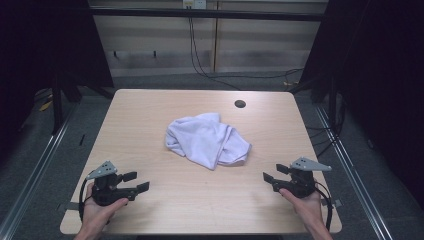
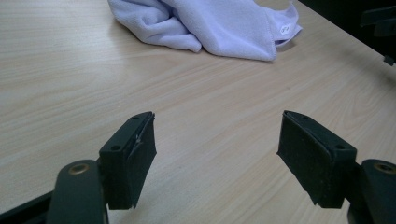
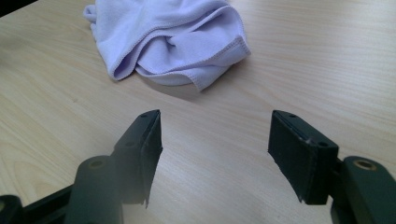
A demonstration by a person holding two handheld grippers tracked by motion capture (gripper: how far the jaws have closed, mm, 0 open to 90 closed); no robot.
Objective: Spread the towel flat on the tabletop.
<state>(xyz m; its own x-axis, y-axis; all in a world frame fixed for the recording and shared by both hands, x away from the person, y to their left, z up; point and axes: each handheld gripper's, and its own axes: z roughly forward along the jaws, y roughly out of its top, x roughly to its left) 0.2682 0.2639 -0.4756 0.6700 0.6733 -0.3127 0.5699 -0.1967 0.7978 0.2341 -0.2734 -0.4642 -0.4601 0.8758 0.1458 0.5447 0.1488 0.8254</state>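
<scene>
Here we are with a pale lilac cloth lying crumpled in the middle of the worktop, bunched into soft folds with its stitched hem showing toward the near right corner of the heap. The left gripper sits at the near left, held in a hand low over the wood, jaws spread wide and holding nothing. Over at the near right, the right gripper mirrors it, jaws just as wide and empty, a hand wrapped around its body. Both point inward toward the cloth, and that reads like a ready stance: one tool on each side, well placed to take two edges at once. From the left gripper view the cloth lies ahead and well apart from the pads; the right gripper view shows the cloth just as far off. Plenty of bare wood surrounds the heap on all sides, so approach paths look free. A dark round hole sits beyond the cloth toward the far edge, clear of any likely path.
</scene>
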